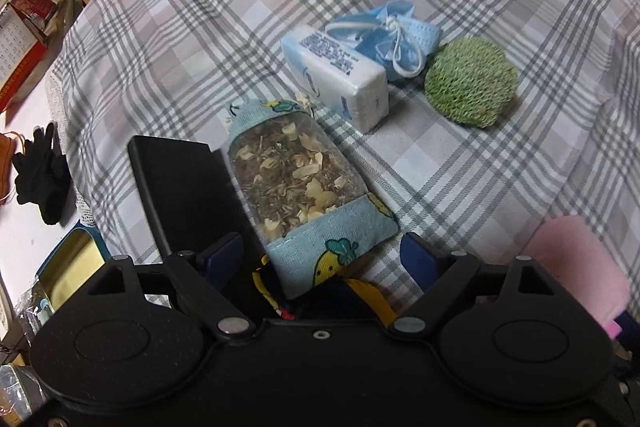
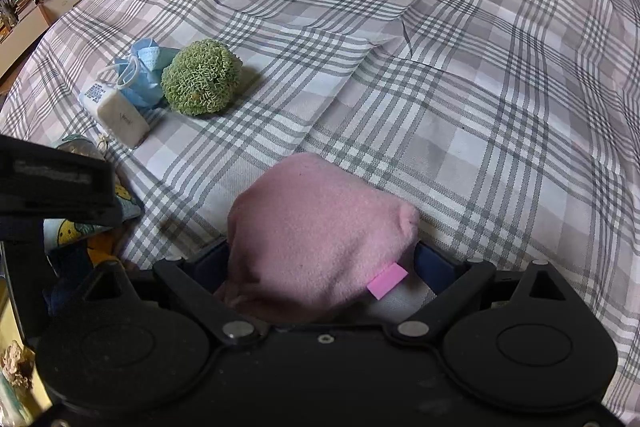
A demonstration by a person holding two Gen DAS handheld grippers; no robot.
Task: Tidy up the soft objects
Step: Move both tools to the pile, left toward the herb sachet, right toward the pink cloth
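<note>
Surface: I work over a grey-and-white plaid bedsheet (image 2: 460, 99) that fills both wrist views.

Thing in hand, left: a light-blue cloth sachet with a clear window of dried herbs and petals (image 1: 296, 175) lies in the lower centre of the left view, its near end between my blue pads.

Long axis: the sachet runs from the lower centre toward the upper left of the frame, roughly along the line my fingers point.

Left gripper (image 1: 320, 259): jaws wide; I see a gap on each side of the sachet, so I judge it let go and lying on the sheet.

Thing in hand, right: a soft pink fleece pouch with a bright pink tab (image 2: 316, 231) fills the lower centre of the right view.

Right gripper (image 2: 320, 267): clenched on the pink pouch, both pads pressed into its sides.

Settled group: a white wrapped tissue pack (image 1: 340, 75), a folded blue face mask with white loops (image 1: 396, 35) and a green knitted scrubber ball (image 1: 470, 81) sit close together, upper right of the sachet.

Nearer hand: the right one carries the next piece; I judge its place is beside the group.
</note>
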